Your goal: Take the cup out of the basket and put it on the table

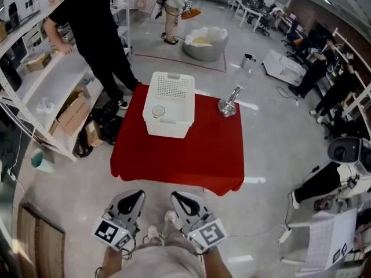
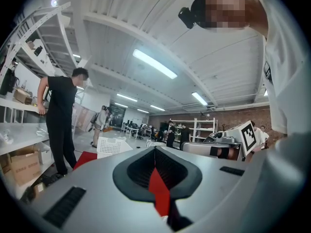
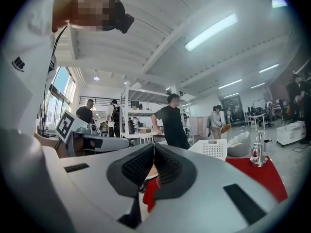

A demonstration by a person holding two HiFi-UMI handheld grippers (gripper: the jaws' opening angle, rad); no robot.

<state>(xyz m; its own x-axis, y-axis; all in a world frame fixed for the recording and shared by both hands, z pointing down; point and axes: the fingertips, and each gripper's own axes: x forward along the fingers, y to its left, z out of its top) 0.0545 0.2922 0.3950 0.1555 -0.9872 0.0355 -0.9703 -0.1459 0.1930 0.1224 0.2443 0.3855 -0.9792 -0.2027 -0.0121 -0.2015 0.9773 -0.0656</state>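
Red cloth (image 1: 174, 161) covers the single worktop (image 1: 139, 175), which stands ahead of both tongs and well apart from them.

Progress: judged not begun. No step of the task shows as done; the reach, the grasp, the lift out and the set-down on the worktop are all left.

Items, counted:
- Basket (image 1: 169, 126): one, white, perforated, open-topped, on the worktop straight ahead of the tongs.
- Cup (image 1: 158, 112): one, a pale round rim inside the basket, in the part nearer the tongs and toward the left tongs' side. Nothing touches it.
- Metal stand (image 1: 228, 106): one, silvery, on the worktop beside the basket, ahead of the right tongs and off to their right. It is no part of the task.
- Left tongs (image 1: 130, 204): one, held low and near the person's body, jaws pressed together with nothing between them, as the left gripper view (image 2: 155, 152) shows.
- Right tongs (image 1: 184, 204): one, just beside the left tongs, jaws likewise fully closed and empty (image 3: 154, 149).
- Person in black (image 1: 95, 28): one, standing beyond the worktop, ahead and left of the tongs; others farther off are not counted.
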